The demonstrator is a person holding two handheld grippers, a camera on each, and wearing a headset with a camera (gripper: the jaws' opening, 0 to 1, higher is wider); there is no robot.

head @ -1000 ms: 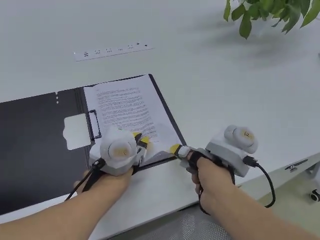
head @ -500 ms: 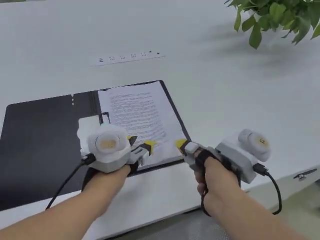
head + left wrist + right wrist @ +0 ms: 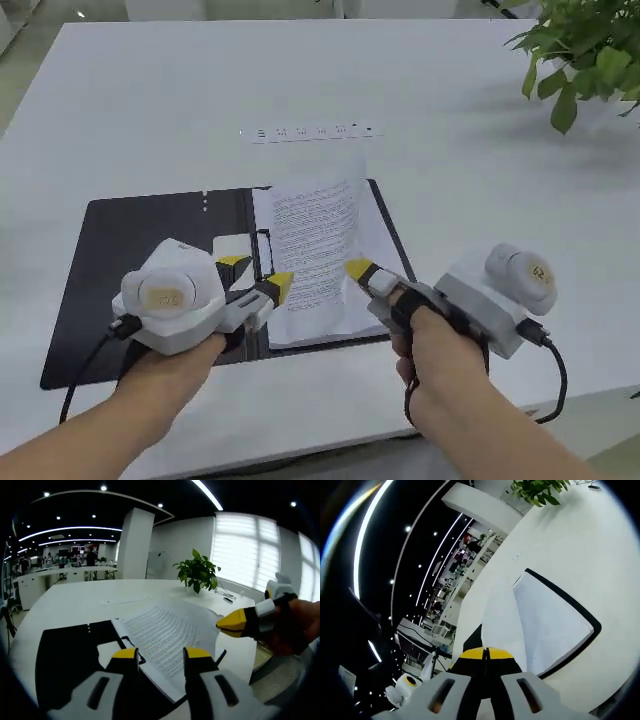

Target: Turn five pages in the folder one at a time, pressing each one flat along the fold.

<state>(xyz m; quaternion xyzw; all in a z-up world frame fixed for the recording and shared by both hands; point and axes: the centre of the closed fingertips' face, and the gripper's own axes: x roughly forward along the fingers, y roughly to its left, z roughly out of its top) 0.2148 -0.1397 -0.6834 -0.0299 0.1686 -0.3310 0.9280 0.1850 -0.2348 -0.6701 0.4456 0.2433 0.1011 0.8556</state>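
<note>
A black folder (image 3: 130, 250) lies open on the white table, with printed pages clipped on its right half. The top page (image 3: 315, 240) is raised off the stack and curls upward. My right gripper (image 3: 358, 269) is shut on that page's lower right edge; in the right gripper view the sheet (image 3: 502, 615) runs up from the closed yellow tips (image 3: 485, 653). My left gripper (image 3: 256, 274) hovers open over the folder's spine, just left of the page, holding nothing. In the left gripper view its jaws (image 3: 161, 654) stand apart before the lifted page (image 3: 165, 630).
A white power strip (image 3: 312, 130) lies on the table beyond the folder. A potted plant (image 3: 590, 50) stands at the far right. The table's front edge runs just below both hands. The stack under the lifted page (image 3: 550, 625) lies flat.
The right gripper has raised the page's corner and carried it leftward. The left gripper has drawn off the page toward the spine. The head camera has shifted too.
</note>
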